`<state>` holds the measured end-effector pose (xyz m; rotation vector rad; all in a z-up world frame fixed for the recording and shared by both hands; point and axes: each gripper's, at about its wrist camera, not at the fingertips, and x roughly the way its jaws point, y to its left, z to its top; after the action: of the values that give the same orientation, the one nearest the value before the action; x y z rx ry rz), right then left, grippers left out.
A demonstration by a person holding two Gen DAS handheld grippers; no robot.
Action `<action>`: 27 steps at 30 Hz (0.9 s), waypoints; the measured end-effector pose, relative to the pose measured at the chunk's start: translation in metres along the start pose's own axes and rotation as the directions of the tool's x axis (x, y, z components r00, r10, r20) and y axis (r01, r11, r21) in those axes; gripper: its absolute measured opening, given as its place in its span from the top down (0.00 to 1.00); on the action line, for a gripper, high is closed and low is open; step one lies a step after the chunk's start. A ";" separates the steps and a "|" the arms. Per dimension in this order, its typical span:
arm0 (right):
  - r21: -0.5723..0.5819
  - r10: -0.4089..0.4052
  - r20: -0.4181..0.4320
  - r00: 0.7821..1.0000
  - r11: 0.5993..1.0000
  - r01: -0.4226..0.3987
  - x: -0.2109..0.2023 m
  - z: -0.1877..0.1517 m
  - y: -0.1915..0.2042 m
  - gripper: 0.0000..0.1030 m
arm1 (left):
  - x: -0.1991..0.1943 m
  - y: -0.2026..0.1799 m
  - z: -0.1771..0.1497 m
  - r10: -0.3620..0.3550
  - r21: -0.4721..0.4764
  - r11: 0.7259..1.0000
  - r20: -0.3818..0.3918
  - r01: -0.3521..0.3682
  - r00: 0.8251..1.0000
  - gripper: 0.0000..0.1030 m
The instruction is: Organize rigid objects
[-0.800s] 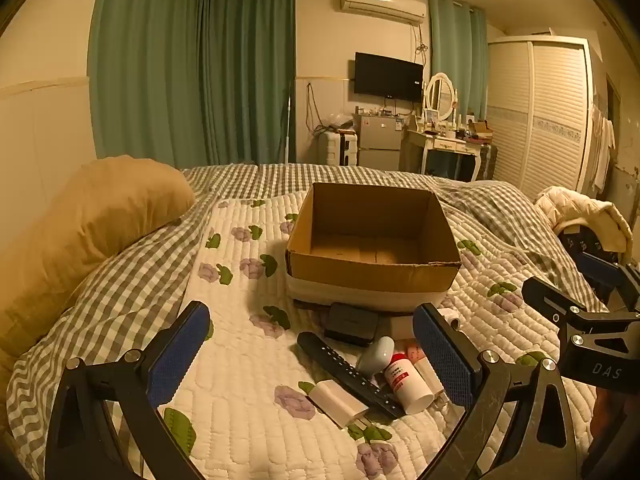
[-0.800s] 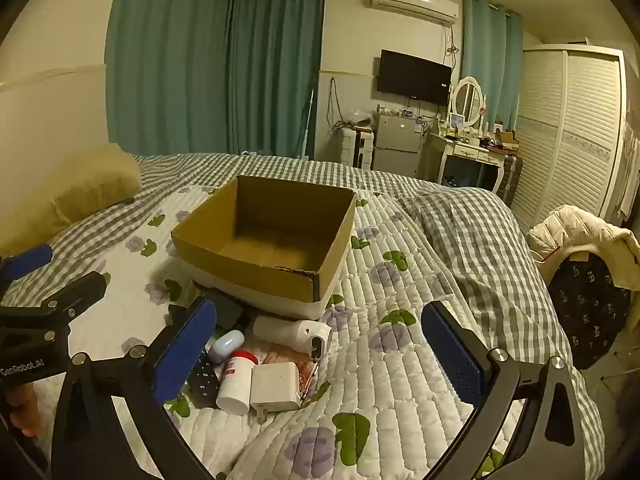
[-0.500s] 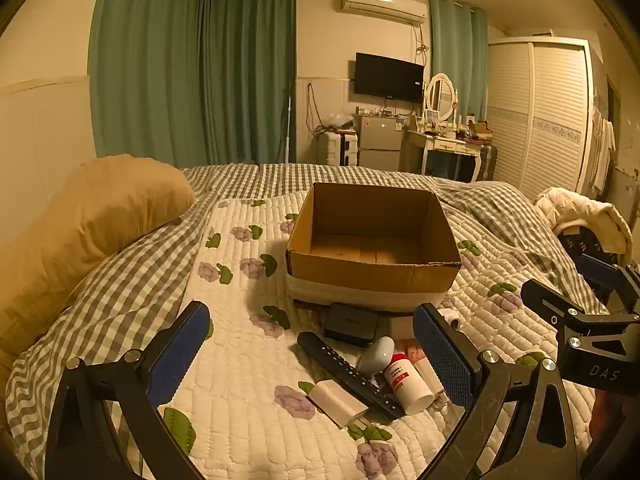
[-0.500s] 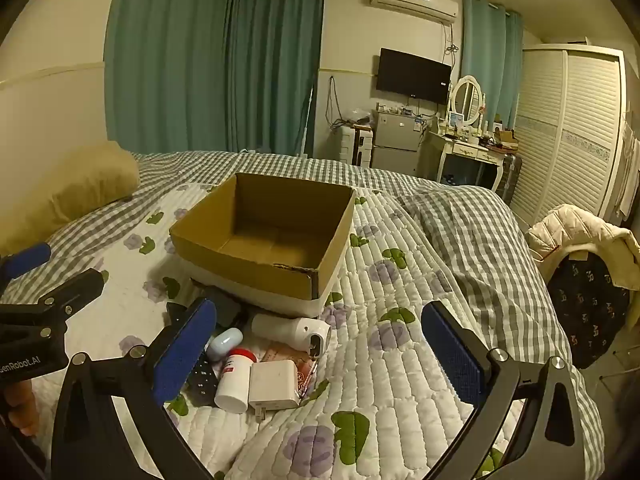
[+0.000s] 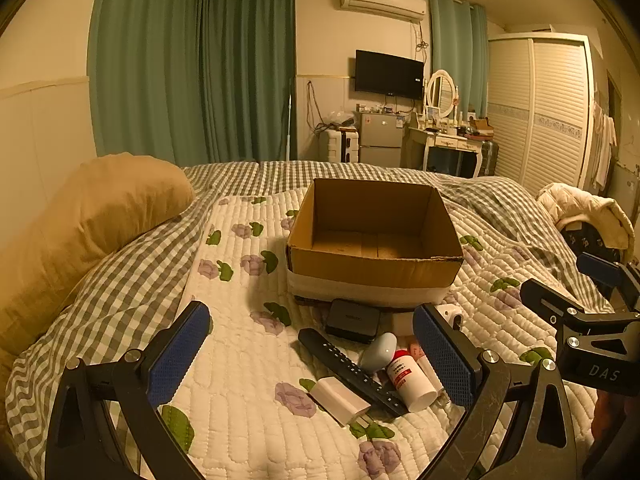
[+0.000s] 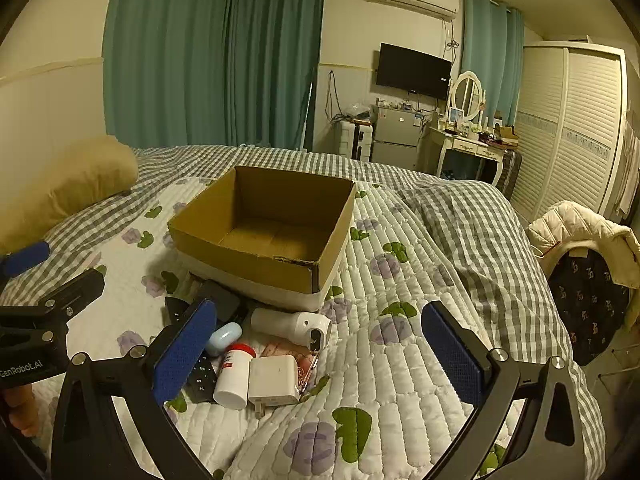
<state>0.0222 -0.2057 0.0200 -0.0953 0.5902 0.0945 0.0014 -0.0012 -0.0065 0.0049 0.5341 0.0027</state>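
Currently I'm seeing both the left gripper (image 5: 310,350) and right gripper (image 6: 318,346) hanging wide open, gripping nothing, above the quilt (image 5: 240,360). Only the right view is showing the white dispenser (image 6: 290,326) whole. I'm counting one cardboard box (image 5: 374,272), one remote (image 5: 348,370), one red-capped bottle (image 5: 410,380), all clustered just before the box.

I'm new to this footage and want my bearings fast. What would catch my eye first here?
An open, empty cardboard box sits mid-bed on the flowered quilt. Just in front of it lies a small heap: a black remote, a white bottle with a red cap, a white charger and a white handheld device. Both the left gripper and the right gripper hover wide open, holding nothing.
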 end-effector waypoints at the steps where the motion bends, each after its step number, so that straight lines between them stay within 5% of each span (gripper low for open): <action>1: 0.000 0.001 0.000 1.000 1.000 -0.001 0.000 0.000 0.000 0.00 | 0.000 0.001 0.000 -0.001 -0.003 1.000 -0.001 0.001 1.000 0.00; 27: -0.029 -0.005 -0.014 1.000 1.000 0.004 0.003 0.000 0.003 0.00 | -0.003 0.006 0.003 0.004 -0.003 1.000 0.006 -0.004 1.000 0.00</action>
<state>0.0241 -0.2025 0.0188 -0.1256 0.6023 0.0981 0.0006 0.0043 -0.0024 0.0034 0.5284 0.0072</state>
